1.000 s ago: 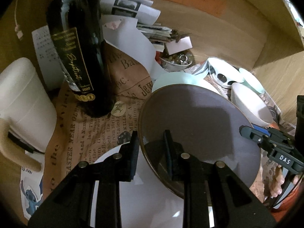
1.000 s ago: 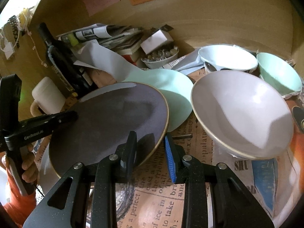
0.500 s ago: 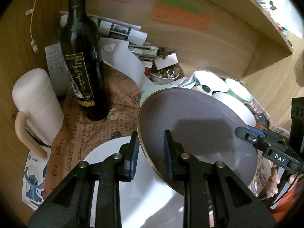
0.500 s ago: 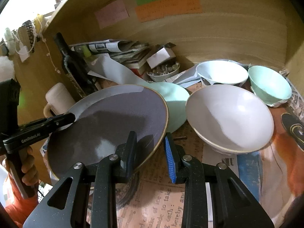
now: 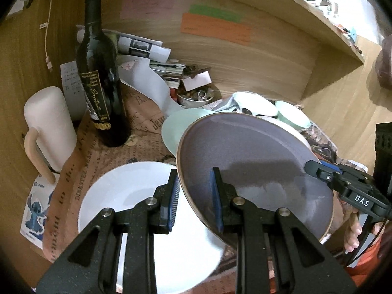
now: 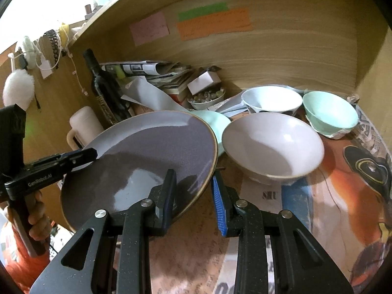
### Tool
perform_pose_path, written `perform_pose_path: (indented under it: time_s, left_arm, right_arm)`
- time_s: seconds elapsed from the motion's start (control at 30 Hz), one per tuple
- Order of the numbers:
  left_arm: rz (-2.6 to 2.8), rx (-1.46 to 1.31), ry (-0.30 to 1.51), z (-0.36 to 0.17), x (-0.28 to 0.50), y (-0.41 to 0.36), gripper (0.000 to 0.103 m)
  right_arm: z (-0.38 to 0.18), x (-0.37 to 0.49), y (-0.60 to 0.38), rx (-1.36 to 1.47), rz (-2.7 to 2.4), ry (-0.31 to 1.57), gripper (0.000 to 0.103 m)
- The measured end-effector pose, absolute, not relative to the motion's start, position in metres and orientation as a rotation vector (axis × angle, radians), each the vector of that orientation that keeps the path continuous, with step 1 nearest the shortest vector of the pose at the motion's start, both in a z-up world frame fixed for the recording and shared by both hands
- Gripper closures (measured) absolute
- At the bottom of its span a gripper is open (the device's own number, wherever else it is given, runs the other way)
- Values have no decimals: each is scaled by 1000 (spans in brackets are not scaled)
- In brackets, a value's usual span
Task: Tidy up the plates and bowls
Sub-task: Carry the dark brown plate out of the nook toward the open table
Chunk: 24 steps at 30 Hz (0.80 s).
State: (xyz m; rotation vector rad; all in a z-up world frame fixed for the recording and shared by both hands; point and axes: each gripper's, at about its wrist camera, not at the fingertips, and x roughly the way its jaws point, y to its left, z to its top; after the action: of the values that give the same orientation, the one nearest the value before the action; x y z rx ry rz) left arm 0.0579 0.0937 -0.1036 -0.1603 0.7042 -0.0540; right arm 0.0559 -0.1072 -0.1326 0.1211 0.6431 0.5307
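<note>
A grey-purple plate (image 5: 254, 161) with a brown rim hangs tilted above the table, held from two sides. My left gripper (image 5: 193, 183) is shut on its left rim, and the right gripper (image 6: 193, 183) is shut on the opposite rim of the same plate (image 6: 147, 159). Under it, in the left wrist view, lies a white plate (image 5: 127, 196). A mint plate (image 6: 216, 122) lies behind it. To the right stand a pale wide bowl (image 6: 272, 144), a white bowl (image 6: 272, 98) and a mint bowl (image 6: 328, 112).
A dark wine bottle (image 5: 100, 85) and a cream mug (image 5: 49, 122) stand at the left on newspaper. Papers and a small dish of beads (image 5: 196, 96) crowd the back. Wooden walls (image 6: 294, 49) close the back and both sides.
Both grippers have lifted the grey-purple plate up and back from the clutter. More of the white plate underneath now shows.
</note>
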Motion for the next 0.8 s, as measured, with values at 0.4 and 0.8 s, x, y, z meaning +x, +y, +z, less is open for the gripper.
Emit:
perform_pose_path:
  time_s: [0.4, 0.8]
  left_arm:
    - [-78, -169, 705, -107, 38, 64, 79]
    - [-76, -202, 729, -123, 27, 46, 78]
  right_arm:
    - [-132, 30, -137, 127, 518, 621, 76]
    - [-142, 19, -152, 80, 520, 648, 76]
